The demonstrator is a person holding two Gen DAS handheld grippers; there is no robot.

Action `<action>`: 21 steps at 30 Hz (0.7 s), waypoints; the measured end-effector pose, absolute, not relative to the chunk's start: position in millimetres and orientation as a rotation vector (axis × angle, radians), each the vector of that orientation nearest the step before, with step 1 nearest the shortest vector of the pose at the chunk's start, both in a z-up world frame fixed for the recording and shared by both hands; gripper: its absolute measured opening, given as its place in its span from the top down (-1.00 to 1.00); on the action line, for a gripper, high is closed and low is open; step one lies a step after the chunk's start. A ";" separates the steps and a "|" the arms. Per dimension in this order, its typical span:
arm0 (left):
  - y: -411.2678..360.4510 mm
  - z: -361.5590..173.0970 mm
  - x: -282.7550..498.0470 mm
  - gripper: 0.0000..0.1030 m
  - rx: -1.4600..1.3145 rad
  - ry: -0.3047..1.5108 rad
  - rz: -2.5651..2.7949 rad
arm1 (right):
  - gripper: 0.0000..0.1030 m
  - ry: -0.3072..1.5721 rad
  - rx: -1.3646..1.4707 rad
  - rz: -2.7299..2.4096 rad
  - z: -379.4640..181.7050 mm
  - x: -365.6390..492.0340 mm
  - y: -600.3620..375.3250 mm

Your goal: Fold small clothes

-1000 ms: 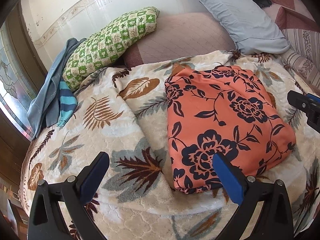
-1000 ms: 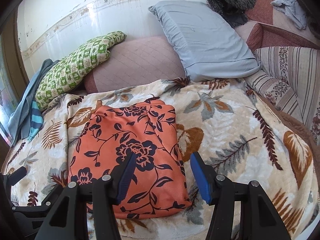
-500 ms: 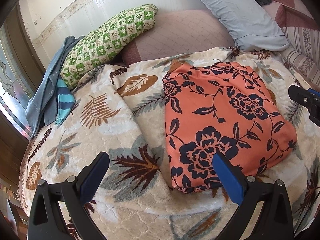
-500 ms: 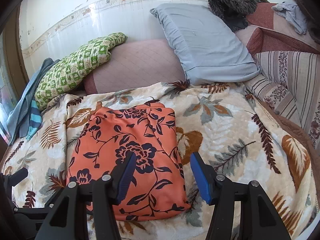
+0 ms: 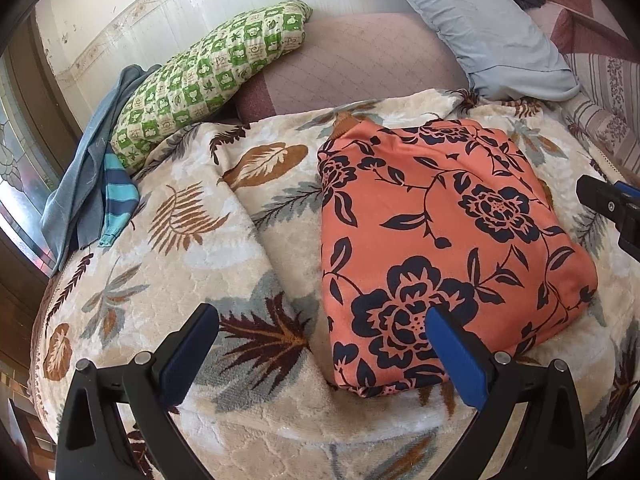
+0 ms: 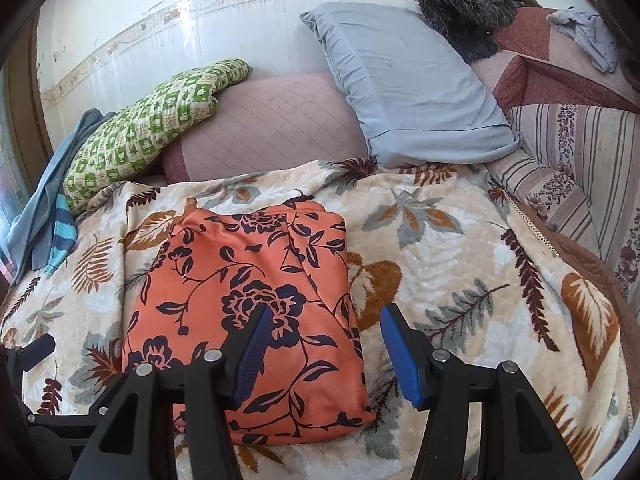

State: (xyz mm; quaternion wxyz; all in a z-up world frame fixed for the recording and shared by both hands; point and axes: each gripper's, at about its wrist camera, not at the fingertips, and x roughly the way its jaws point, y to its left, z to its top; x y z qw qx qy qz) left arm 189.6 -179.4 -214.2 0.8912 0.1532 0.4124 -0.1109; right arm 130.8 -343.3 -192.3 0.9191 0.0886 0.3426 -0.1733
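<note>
An orange garment with a dark navy flower print (image 5: 440,240) lies folded into a thick, roughly square bundle on the bed's cream leaf-patterned blanket (image 5: 192,248), near the bed's front edge and well short of the pillows at its head. The left gripper (image 5: 322,354) hangs above the bundle's near left corner, its blue-padded fingers (image 5: 456,356) spread wide and holding nothing; one pad overlaps the fabric in the left wrist view, though contact cannot be told. The right gripper (image 6: 322,350) hovers over the bundle's near right edge, its fingers (image 6: 250,354) parted to a middling gap and empty, one above the orange cloth and the other above bare blanket. Each gripper's black frame shows at the edge of the other's view. Beyond the garment, along the head of the bed, a mauve quilted cushion (image 6: 272,128) sits against the white wall, with a green-and-cream checked pillow (image 5: 208,76) leaning on its left and a pale blue-grey pillow (image 6: 404,88) on its right. At the bed's left edge, blue-grey clothes and a turquoise-striped piece (image 5: 116,196) are draped by the window. A dark furry item (image 6: 464,12) rests atop the striped bedding on the right.
</note>
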 end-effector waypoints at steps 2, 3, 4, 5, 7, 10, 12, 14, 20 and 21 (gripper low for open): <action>-176.9 -214.7 202.8 -1.00 0.291 0.881 -0.237 | -0.17 0.712 0.230 -0.301 -195.6 136.2 -351.2; -175.7 -215.5 210.6 -1.00 0.281 0.894 -0.245 | -0.17 0.714 0.269 -0.268 -197.9 139.4 -357.7; -174.6 -216.9 218.9 -1.00 0.273 0.912 -0.254 | -0.18 0.720 0.318 -0.240 -201.4 142.7 -365.7; -173.6 -219.2 227.6 -1.00 0.264 0.934 -0.264 | -0.20 0.731 0.380 -0.209 -206.7 145.9 -375.2; -171.9 -224.6 243.8 -1.00 0.236 0.977 -0.287 | -0.25 0.762 0.544 -0.123 -221.3 152.3 -398.0; -171.8 -232.4 264.4 -1.00 0.191 1.020 -0.325 | -0.35 0.757 0.765 -0.084 -240.6 153.1 -430.5; -174.9 -236.9 273.8 -1.00 0.164 1.046 -0.374 | -0.40 0.762 0.898 -0.045 -255.3 154.2 -448.3; -179.3 -241.3 280.5 -1.00 0.129 1.069 -0.443 | -0.40 0.755 0.993 -0.038 -266.6 153.8 -462.1; -183.2 -258.7 297.0 -1.00 0.023 1.129 -0.549 | -0.44 0.797 1.150 0.029 -298.3 171.3 -475.6; -182.6 -260.1 298.7 -1.00 0.006 1.132 -0.564 | -0.44 0.817 1.138 0.014 -301.0 175.7 -474.9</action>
